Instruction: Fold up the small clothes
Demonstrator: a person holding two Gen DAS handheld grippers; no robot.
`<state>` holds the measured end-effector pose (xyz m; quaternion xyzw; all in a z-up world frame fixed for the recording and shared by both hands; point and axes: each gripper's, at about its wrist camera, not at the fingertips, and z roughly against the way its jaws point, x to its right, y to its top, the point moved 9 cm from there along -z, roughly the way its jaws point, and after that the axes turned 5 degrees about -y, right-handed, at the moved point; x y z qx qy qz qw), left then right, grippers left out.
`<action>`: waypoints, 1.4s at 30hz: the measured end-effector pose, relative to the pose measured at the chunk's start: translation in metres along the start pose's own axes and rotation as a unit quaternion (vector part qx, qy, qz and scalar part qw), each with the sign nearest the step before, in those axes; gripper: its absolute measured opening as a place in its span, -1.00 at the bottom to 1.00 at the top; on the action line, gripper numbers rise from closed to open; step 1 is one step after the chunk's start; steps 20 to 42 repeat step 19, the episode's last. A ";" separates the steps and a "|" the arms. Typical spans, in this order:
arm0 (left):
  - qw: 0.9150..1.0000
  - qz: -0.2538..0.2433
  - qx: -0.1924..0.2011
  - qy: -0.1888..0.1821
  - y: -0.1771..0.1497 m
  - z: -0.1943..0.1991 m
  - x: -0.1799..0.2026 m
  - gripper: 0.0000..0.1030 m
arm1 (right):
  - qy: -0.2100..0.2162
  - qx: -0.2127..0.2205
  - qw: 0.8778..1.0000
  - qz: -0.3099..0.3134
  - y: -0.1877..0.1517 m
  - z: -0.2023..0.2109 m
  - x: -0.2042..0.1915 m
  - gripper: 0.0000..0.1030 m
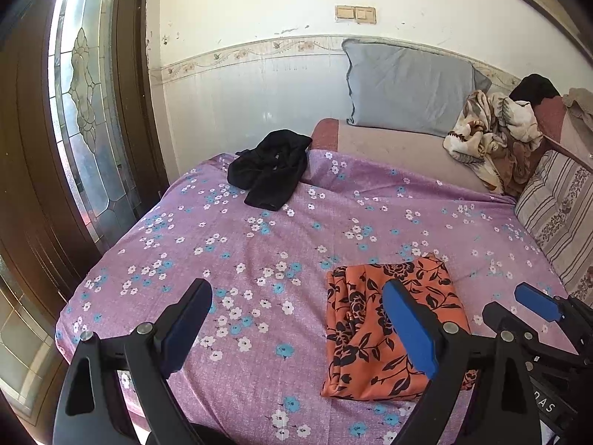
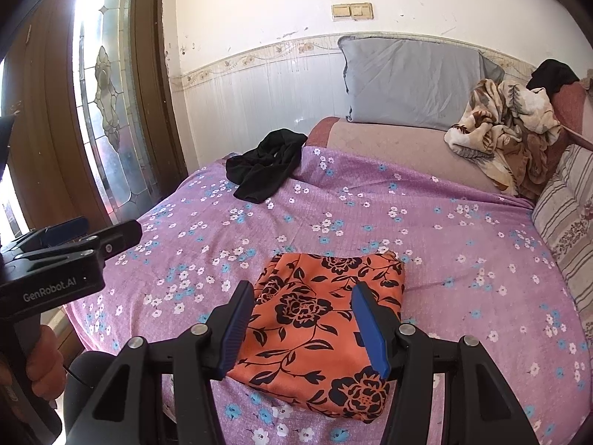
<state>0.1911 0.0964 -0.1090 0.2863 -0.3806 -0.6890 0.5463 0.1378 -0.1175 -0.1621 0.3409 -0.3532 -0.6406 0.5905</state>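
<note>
Orange garment (image 2: 318,330): right view nearer.

"GenRobot.AI" stands in pale letters on the black body of the left gripper (image 2: 70,235). The letters "DAS" show on the right gripper (image 1: 537,306) housing.

Orange floral garment (image 2: 318,333): smooth cloth, slight sheen. Bedsheet (image 2: 444,222): matt woven cloth. Door (image 1: 22,148): glossy wood.
</note>
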 end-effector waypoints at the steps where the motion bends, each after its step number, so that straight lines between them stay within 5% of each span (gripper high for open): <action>1: 1.000 0.001 0.000 -0.002 0.000 0.000 0.000 0.82 | 0.000 0.001 1.000 0.002 0.001 0.000 -0.001 0.13; 42: 1.000 0.016 0.001 -0.010 0.013 -0.023 0.004 0.82 | 0.008 -0.006 1.000 -0.008 0.007 -0.019 0.005 0.13</action>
